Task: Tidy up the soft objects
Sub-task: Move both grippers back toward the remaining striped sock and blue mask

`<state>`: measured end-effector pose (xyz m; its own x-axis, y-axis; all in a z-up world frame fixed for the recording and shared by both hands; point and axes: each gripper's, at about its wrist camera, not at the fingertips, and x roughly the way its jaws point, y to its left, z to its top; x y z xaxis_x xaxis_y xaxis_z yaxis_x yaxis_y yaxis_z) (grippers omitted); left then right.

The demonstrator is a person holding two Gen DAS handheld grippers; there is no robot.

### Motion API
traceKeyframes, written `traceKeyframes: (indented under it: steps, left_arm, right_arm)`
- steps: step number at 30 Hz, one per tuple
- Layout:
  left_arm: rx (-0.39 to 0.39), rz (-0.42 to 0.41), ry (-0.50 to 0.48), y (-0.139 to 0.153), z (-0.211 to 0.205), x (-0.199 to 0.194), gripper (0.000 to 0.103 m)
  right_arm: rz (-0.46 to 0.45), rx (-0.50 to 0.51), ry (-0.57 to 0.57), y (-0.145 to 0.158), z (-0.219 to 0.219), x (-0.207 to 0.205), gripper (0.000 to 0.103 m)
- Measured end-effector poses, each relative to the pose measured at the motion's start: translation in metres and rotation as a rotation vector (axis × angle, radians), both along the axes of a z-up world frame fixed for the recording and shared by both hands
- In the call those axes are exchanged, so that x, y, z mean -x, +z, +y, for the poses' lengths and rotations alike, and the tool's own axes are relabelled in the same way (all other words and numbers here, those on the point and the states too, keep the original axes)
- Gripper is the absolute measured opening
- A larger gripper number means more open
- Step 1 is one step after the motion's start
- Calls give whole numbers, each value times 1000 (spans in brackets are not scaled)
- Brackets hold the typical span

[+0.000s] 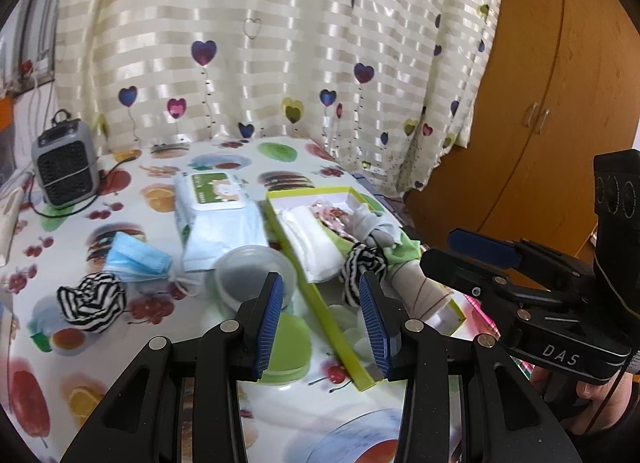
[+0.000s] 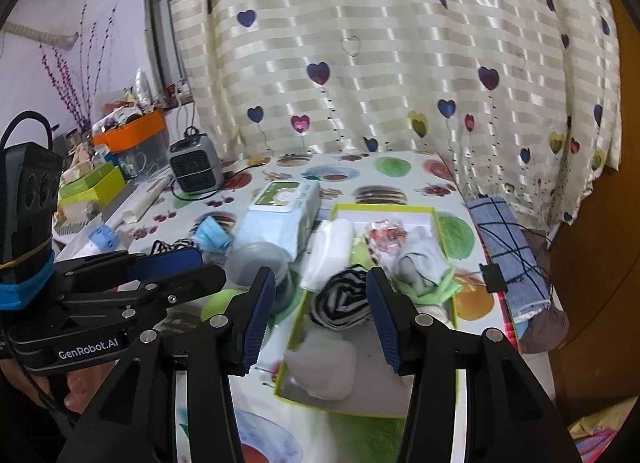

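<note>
Several soft items are already packed in the green box (image 2: pixel 440 223); a striped scrunchie (image 1: pixel 92 303) and face mask (image 1: pixel 136 259) are left out. Left gripper (image 1: pixel 320 319) and right gripper (image 2: pixel 322 315) are held apart, empty.

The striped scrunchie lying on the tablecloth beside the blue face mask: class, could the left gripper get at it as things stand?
Probably yes. The striped scrunchie lies in the open on the tablecloth with nothing over it, and the left gripper is open and empty. The face mask only sits beside it.

Heart-print striped curtain (image 1: pixel 280 43) behind fruit-print table (image 1: pixel 80 223), orange wooden wardrobe (image 1: pixel 540 83) alongside.
</note>
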<state>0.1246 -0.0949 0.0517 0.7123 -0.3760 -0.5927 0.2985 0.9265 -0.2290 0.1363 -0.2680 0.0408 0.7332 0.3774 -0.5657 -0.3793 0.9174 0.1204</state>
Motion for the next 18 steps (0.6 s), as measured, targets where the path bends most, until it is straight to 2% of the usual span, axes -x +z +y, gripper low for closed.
traceKeyframes:
  steps: [18]
  left_arm:
    - [1,40,173,-25,78,15,39]
  right_arm:
    - [41,6,175,-9,71,-2,49]
